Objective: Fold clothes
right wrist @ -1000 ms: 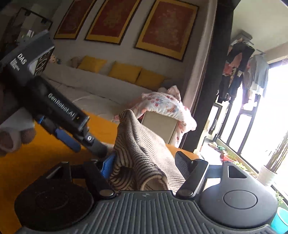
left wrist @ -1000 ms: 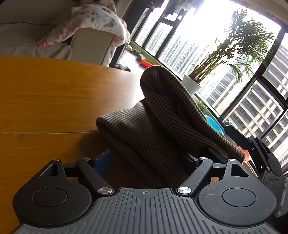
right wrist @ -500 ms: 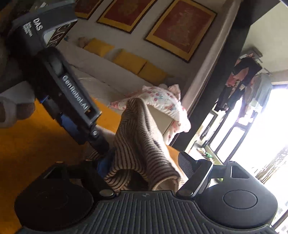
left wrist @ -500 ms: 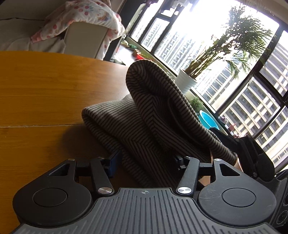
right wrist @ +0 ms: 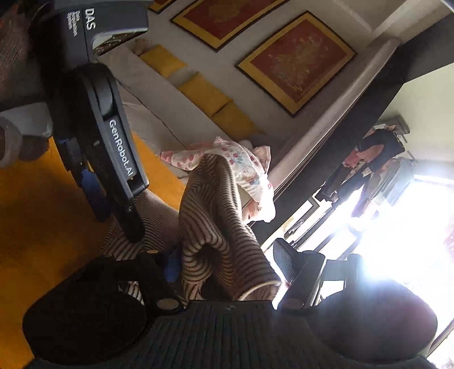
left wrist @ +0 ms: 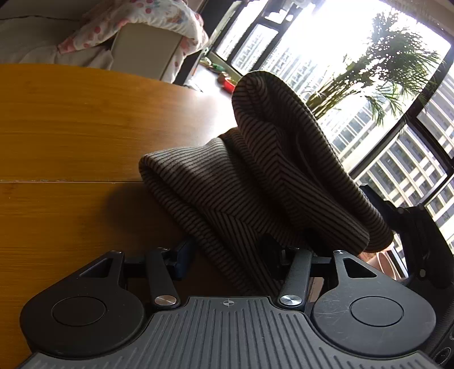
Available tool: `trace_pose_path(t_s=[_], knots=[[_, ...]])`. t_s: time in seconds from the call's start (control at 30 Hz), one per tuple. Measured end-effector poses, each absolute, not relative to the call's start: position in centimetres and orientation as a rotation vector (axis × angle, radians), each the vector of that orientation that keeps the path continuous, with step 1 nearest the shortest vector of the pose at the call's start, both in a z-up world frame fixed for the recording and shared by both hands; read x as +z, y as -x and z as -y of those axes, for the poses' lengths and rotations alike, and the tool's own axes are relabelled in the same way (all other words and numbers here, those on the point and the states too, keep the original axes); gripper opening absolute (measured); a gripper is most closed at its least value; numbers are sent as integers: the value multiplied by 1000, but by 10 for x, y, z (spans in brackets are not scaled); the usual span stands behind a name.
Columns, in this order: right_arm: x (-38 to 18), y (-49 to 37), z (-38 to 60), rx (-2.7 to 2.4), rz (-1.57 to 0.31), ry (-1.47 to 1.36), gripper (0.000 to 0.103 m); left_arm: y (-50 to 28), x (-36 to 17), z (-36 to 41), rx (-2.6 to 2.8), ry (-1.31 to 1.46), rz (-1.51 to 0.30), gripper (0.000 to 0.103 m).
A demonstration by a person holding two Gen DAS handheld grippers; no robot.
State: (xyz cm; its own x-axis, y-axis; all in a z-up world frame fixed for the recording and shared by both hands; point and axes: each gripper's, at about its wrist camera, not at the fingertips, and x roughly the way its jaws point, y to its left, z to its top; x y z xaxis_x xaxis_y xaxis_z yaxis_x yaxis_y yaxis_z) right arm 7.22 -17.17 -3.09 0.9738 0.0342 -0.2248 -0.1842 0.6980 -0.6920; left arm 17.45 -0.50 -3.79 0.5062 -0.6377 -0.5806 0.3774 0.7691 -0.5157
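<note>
A brown striped knit garment point(left wrist: 255, 181) is bunched into a folded hump on the wooden table point(left wrist: 71, 127). My left gripper point(left wrist: 227, 255) has its jaws closed on the garment's near edge, the cloth filling the gap. In the right wrist view the same garment point(right wrist: 215, 227) stands up in a fold between the jaws of my right gripper point(right wrist: 227, 269), which grips its edge. The left gripper's body point(right wrist: 107, 147) is close on the left there, its tip down on the cloth. The right gripper's body point(left wrist: 417, 235) shows at the far right of the left wrist view.
A sofa with yellow cushions point(right wrist: 204, 90) and a flowered blanket point(left wrist: 147, 25) lies beyond the table's far edge. Large windows and a potted palm point(left wrist: 369, 79) are to the right. A clothes rack point(right wrist: 377, 159) stands by the window.
Both grippers have tilted and moved closer together, still holding the garment. The fold hump stands taller, and the left gripper's body looms larger in the right wrist view.
</note>
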Motion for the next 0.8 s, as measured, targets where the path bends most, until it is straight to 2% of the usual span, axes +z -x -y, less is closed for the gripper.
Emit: trace_pose_path(t_s=[0.13,0.17,0.23,0.27,0.37,0.43,0.53,0.8], knots=[[-26,-87,188,179,-269,642,65,-168,-40,7,-661,372,-852,55],[-16,-90,193,187,-260,603,50,-168,-41,8,-666,376,-855,53],[4,-92,197,194,-221,602,28,-168,-44,9,-675,384,-858,48],[16,-92,196,200,-192,618,26,-169,-45,10,-680,388,-859,48],[45,-85,190,248,-108,682,23,-172,-49,12,-701,417,-867,46],[41,-75,175,346,-97,775,23,-172,-51,11,-711,423,-867,46],[11,-69,161,420,-154,893,23,-170,-49,-1,-702,427,-868,43],[-48,-45,139,457,-208,1101,28,-167,-4,-52,-644,482,-726,54]])
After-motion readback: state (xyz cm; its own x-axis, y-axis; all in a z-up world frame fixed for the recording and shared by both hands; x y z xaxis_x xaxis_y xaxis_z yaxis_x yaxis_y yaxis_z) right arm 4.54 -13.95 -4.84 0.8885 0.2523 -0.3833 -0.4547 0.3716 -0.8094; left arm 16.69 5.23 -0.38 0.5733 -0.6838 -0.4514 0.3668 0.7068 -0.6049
